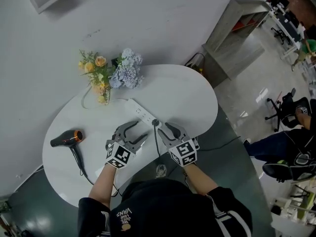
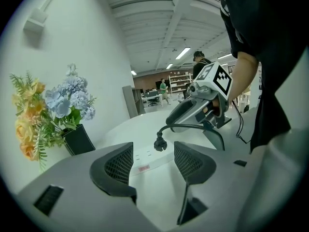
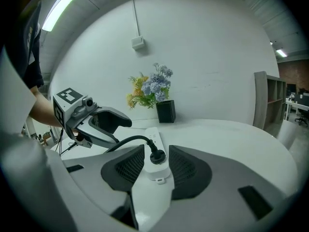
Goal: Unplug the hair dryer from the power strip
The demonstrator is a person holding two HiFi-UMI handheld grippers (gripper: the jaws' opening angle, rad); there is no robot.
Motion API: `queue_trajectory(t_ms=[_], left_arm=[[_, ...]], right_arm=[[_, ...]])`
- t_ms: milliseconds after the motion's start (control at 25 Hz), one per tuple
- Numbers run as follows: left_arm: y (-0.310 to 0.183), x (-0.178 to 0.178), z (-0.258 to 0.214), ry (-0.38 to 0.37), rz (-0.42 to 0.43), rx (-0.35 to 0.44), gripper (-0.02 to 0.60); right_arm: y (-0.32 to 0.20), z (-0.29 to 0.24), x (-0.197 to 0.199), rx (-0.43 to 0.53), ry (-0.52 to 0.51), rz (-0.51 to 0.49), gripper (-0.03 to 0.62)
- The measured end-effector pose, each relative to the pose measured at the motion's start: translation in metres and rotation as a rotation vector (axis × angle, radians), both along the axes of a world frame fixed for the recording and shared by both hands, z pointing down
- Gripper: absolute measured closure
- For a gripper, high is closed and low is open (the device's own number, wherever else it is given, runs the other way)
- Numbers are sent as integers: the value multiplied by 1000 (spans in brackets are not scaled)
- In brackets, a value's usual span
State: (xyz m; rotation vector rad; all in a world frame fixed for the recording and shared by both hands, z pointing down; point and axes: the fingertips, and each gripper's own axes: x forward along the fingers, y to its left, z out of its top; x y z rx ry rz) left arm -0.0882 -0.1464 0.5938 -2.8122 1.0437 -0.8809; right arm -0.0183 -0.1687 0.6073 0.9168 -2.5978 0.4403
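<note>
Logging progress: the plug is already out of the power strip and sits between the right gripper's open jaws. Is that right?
Not quite. The plug is still seated in the power strip, not out of it. It does sit between the right gripper's open jaws. The right gripper view shows this.

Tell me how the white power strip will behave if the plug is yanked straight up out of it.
The power strip looks slim and light, lying loose on the smooth white table, so it will probably lift or slide with the plug unless held down. Its rigid-looking casing probably won't flex.
</note>
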Motion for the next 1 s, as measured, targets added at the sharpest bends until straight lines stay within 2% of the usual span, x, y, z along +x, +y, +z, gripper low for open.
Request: queue_trajectory(t_ms=[400, 800, 1000], left_arm=[[-19, 1, 35, -124, 98, -23, 311], [-34, 5, 55, -195, 197, -36, 310], [-35, 9, 66, -248, 259, -45, 310]], right_arm=[[-13, 20, -22, 35, 56, -68, 433], [-24, 18, -37, 80, 74, -133, 434], [-23, 19, -42, 119, 102, -195, 464]])
